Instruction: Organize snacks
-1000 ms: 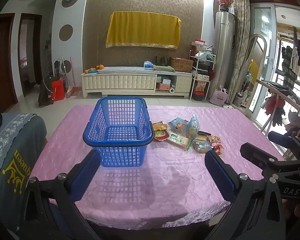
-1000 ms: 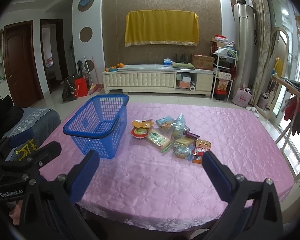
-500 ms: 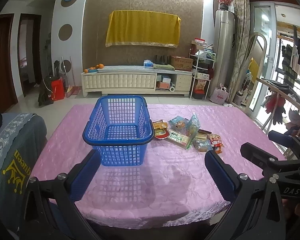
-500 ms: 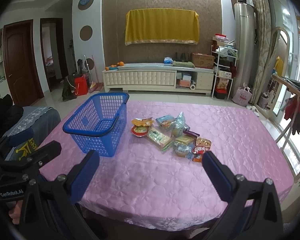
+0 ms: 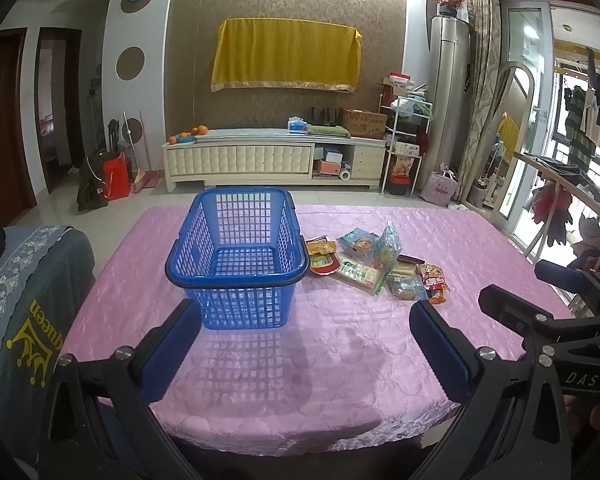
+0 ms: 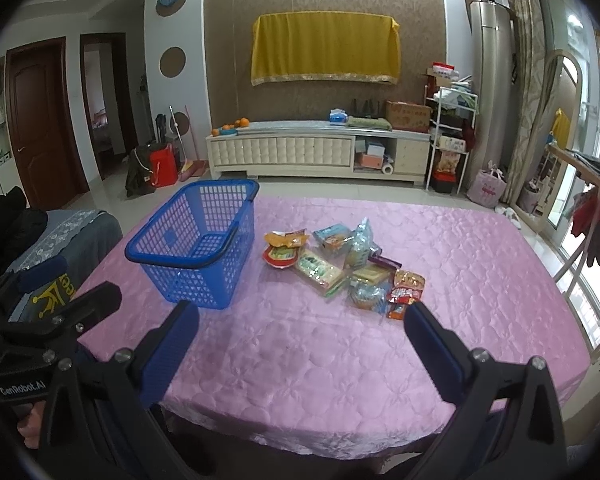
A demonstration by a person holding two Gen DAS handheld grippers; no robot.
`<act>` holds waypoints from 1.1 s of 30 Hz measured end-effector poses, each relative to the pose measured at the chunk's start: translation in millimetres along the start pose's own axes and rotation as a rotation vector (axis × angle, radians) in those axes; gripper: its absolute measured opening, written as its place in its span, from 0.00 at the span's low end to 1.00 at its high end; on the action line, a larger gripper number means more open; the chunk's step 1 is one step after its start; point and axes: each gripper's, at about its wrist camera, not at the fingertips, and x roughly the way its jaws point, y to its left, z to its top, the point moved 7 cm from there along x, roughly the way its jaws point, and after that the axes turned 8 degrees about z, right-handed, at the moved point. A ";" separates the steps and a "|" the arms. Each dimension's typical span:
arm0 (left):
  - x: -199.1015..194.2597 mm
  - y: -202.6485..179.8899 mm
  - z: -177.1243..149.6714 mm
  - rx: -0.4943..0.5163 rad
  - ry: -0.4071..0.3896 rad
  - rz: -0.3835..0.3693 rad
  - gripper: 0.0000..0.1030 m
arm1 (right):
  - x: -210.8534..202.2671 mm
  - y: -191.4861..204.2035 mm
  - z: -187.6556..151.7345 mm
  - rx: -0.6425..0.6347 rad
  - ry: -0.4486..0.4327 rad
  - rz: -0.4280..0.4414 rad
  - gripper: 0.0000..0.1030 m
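You are only beginning: the blue basket (image 5: pixel 236 258) is standing empty toward the tabletop's left edge, the snack packets (image 6: pixel 342 266) lying just beside it. Both the left gripper (image 5: pixel 304 344) and the right gripper (image 6: pixel 300 344) are hovering over the near edge, jaws wide, holding nothing. Next, I think, you are reaching forward for one packet.

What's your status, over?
Left gripper and right gripper open, empty. Blue basket empty; snack packets loose beside it. Nothing in the way.

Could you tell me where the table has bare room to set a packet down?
The pink tablecloth is bare between the blue basket and the near edge, and right of the snack pile. It is crowded only where the pile sits beside the basket.
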 end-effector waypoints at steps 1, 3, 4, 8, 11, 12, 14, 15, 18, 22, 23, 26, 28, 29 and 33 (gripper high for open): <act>-0.1 0.4 -0.3 0.000 0.000 0.000 1.00 | 0.4 -0.5 0.0 0.004 0.002 0.003 1.00; -0.3 0.0 -0.6 0.000 0.001 0.001 1.00 | 1.0 -1.1 0.3 0.009 0.003 0.007 1.00; -0.4 0.3 -1.0 0.000 0.001 0.002 1.00 | 1.4 -1.5 0.7 0.011 0.004 0.007 1.00; -0.9 0.5 -1.0 -0.002 0.002 0.004 1.00 | 2.0 -1.9 0.3 0.011 0.005 0.007 1.00; -1.6 0.2 0.2 -0.001 0.004 0.006 1.00 | 1.8 -2.0 0.4 0.010 0.004 0.007 1.00; -1.9 0.0 0.3 -0.001 0.004 0.003 1.00 | 1.8 -2.0 0.6 0.009 0.003 0.006 1.00; -1.7 -1.3 1.5 0.002 0.004 0.004 1.00 | 2.5 -3.5 1.9 0.006 -0.001 0.011 1.00; -1.2 -2.1 2.8 0.003 0.004 0.003 1.00 | 2.7 -4.6 2.7 0.007 -0.002 0.017 1.00; 2.9 -5.6 8.7 0.008 0.009 0.004 1.00 | 4.1 -8.8 6.3 0.013 0.005 0.028 1.00; 12.0 -13.4 20.9 0.016 0.017 -0.012 1.00 | 8.9 -18.2 16.8 0.020 0.006 0.050 1.00; 14.7 -16.0 24.4 0.019 0.019 -0.018 1.00 | 10.5 -20.1 19.8 0.019 0.007 0.058 1.00; 25.8 -28.4 34.8 0.043 0.023 -0.025 1.00 | 17.4 -33.2 29.3 0.041 0.012 0.066 1.00; 33.3 -35.4 41.4 0.057 0.027 -0.029 1.00 | 23.4 -45.2 34.7 0.056 0.017 0.054 1.00; 38.8 -39.8 46.5 0.062 0.032 -0.035 1.00 | 26.0 -48.8 36.6 0.059 0.021 0.050 1.00; 65.4 -62.7 61.3 0.096 0.064 -0.054 1.00 | 44.8 -77.1 44.7 0.109 0.051 0.055 1.00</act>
